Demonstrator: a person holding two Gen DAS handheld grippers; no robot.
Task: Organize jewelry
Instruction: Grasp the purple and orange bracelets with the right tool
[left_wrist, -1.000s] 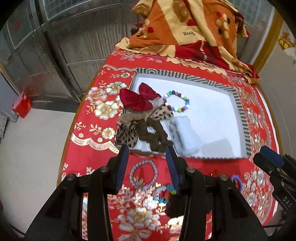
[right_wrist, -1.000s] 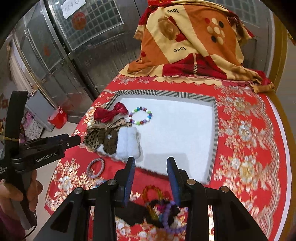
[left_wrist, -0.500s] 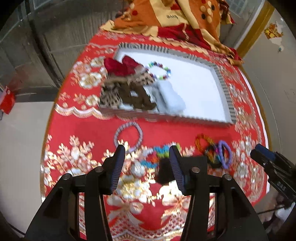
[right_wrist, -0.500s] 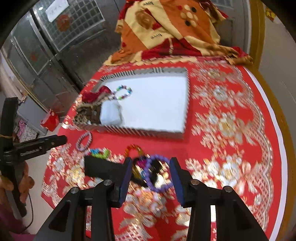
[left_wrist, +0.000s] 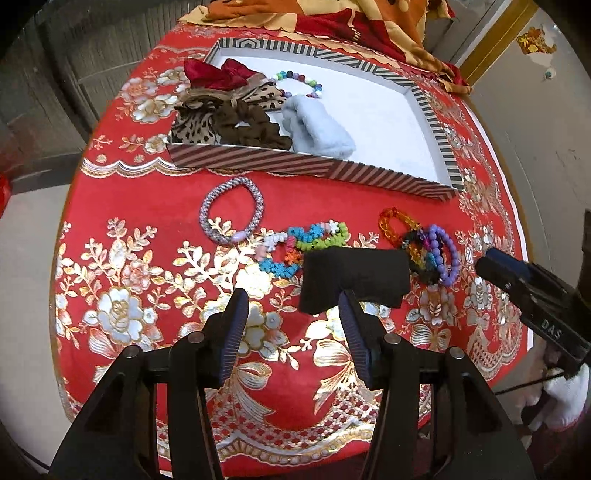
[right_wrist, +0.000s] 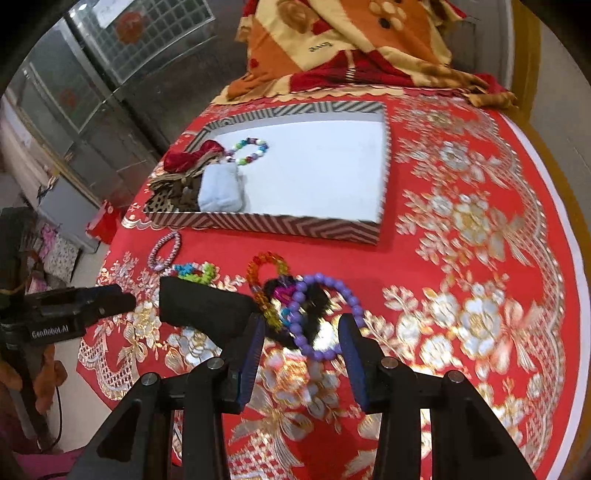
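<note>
**Both jaws wide over the loose bracelets**

My left gripper (left_wrist: 291, 310) hangs with jaws spread wide and nothing in them. Just past my right-hand finger sits a black block (left_wrist: 354, 277); beyond the gap lies the multicolored star-bead bracelet (left_wrist: 303, 243), and farther ahead to the left the silver-pink rope bracelet (left_wrist: 231, 210). The striped tray (left_wrist: 310, 168) lies beyond those, holding hair bows, scrunchies and a beaded bracelet (left_wrist: 299, 83) at its left end.

My right gripper (right_wrist: 301, 339) gapes just as wide, empty too. The purple bead bracelet (right_wrist: 325, 317) lies right between my fingertips, tangled with an orange bead bracelet (right_wrist: 264, 275) just ahead-left, on the red tablecloth (right_wrist: 461, 258).
</note>
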